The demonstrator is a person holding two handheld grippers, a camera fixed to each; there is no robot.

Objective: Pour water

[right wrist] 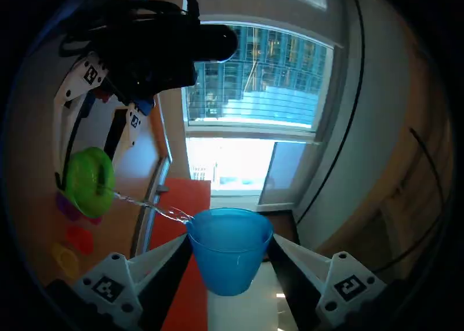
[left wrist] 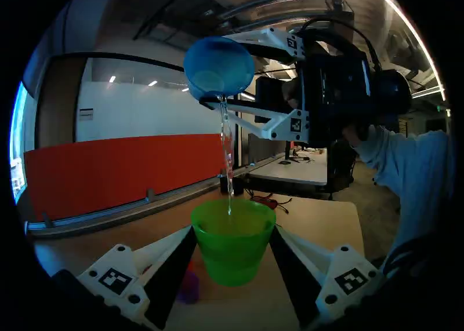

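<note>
Left gripper (left wrist: 232,233): fingers pinch the green cup (left wrist: 233,255), upright over the bench (left wrist: 325,221).
Right gripper (right wrist: 229,241): fingers pinch the blue cup (right wrist: 229,264), tipped above the green cup.
Water (left wrist: 227,151): thin stream falls from the blue cup's rim into the green cup.
Purple piece (left wrist: 188,287): lies on the bench.

Left tool (left wrist: 233,241) clamps the green cup (left wrist: 232,261) upright and low; right tool (right wrist: 230,247), higher and turned sideways, clamps the blue cup (right wrist: 229,267).
</note>
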